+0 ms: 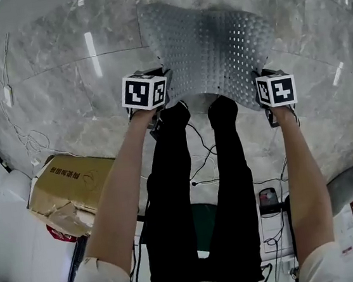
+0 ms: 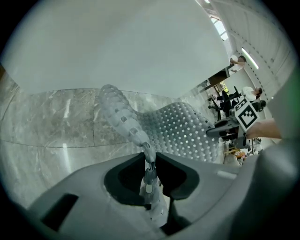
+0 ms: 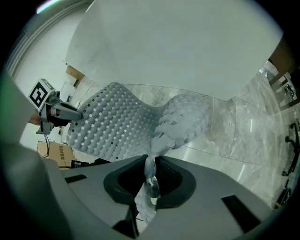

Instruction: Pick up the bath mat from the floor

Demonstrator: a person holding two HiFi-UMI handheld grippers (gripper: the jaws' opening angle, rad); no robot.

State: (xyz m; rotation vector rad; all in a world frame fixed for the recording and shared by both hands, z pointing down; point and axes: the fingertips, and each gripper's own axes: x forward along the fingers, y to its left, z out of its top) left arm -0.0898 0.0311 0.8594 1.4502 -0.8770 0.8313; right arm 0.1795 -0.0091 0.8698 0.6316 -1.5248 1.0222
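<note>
A grey perforated bath mat (image 1: 213,49) hangs stretched between my two grippers above the marble floor. My left gripper (image 1: 154,108) is shut on the mat's near left corner. In the left gripper view the mat's edge (image 2: 149,161) is pinched between the jaws and the sheet (image 2: 180,129) spreads away to the right. My right gripper (image 1: 273,103) is shut on the near right corner. In the right gripper view the mat's corner (image 3: 151,173) is clamped in the jaws, and the mat (image 3: 117,124) runs left towards the other gripper (image 3: 49,110).
Grey marble floor (image 1: 61,87) lies under the mat. A cardboard box (image 1: 67,185) sits at the left beside white objects. Cables (image 1: 204,159) and small devices lie around the person's black-trousered legs (image 1: 199,217). People and equipment stand far off in the left gripper view.
</note>
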